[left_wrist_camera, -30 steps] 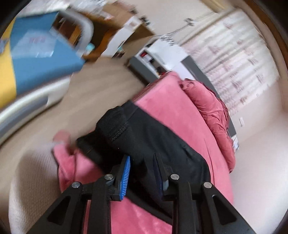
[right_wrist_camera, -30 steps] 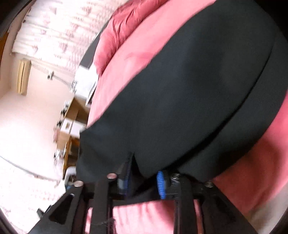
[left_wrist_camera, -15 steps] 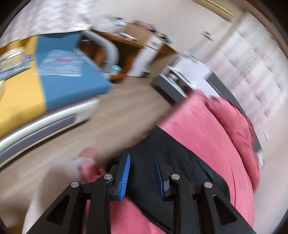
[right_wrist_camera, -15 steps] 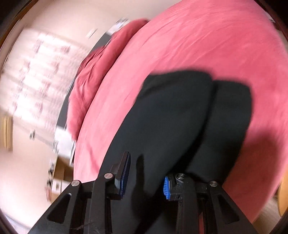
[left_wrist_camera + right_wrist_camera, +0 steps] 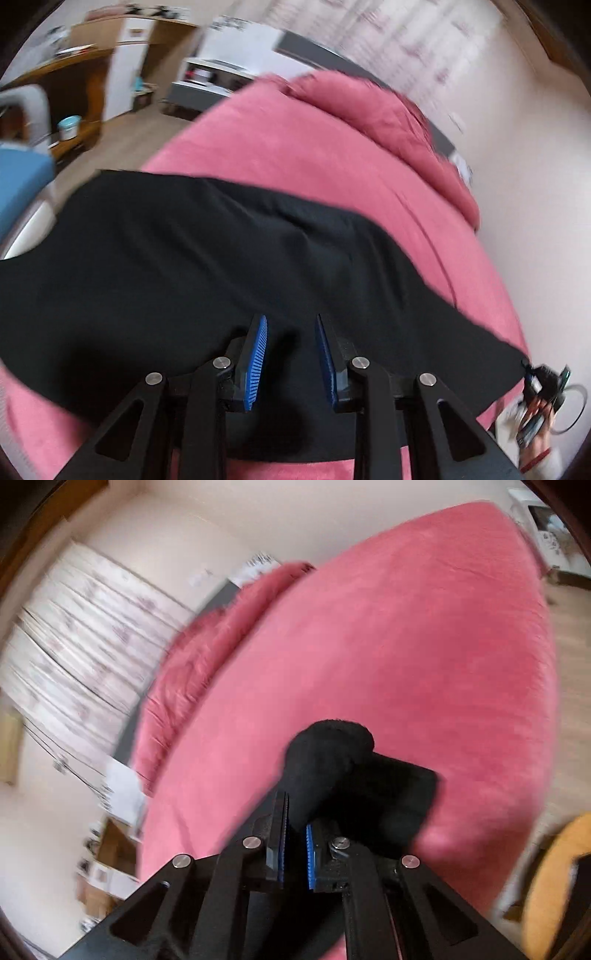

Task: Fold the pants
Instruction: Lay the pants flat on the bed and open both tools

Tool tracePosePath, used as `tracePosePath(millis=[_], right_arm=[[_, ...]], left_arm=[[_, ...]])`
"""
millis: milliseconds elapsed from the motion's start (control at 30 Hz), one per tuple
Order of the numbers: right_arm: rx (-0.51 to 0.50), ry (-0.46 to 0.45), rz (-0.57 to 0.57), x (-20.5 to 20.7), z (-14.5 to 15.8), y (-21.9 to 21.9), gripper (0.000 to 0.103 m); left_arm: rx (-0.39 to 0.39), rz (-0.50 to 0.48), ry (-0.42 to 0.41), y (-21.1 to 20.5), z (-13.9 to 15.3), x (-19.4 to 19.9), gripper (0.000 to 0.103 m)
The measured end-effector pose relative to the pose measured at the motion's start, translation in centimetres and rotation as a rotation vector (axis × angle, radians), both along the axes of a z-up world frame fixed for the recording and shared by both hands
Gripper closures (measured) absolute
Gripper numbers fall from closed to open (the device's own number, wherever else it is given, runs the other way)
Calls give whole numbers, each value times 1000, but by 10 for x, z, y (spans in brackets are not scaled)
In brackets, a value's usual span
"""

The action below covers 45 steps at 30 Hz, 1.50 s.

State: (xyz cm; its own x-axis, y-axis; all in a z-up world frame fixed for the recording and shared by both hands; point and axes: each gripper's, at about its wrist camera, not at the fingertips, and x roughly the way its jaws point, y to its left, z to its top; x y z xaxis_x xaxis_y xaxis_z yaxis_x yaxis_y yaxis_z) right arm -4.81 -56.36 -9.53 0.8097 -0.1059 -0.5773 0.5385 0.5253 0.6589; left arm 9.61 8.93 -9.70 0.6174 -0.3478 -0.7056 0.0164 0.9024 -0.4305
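Pants point(image 5: 192, 266), black, sprawl across the pink bed's point(image 5: 303, 155) near edge; right claw point(image 5: 295, 834) has just pinched a bunched end, left claw point(image 5: 290, 354) gapes.

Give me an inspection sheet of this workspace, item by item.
Surface: pink bedspread, bunched along its far edge.
Job's things: black pants spread across the bed.
Clutter: nothing seen on the bed.
Grippers: left gripper open over the pants, pads apart; right gripper has just been closing and is shut on a bunched end of the pants.
Cables: nothing seen.
Surroundings: patterned curtain, wooden desk, white cabinet, wood floor.
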Motion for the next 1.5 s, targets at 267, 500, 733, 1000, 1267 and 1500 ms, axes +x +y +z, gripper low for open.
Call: tracePosePath(millis=[267,500,733,1000,1267,1500], right_arm=[[-50,169,33,4,-28,-6,86],[-368,177,-77,18,35,54,74],[-442,233,306,118,12,128,73],[-345,236,223,128,-23,121,76],[-352,215,187,115,-28,122,76],[-364,183,154,109,-21,123,73]], left_arm=[[5,-40,84,-9,-23,0,76],[-60,-28,61,-14,-6,2,76],[-6,-151,39,-68,12,41,76],[90,-271,-21,-121,23,95,76],[155,-82,20,-90,-6,145,77],[206,-132,-33,-79,-3,102,77]])
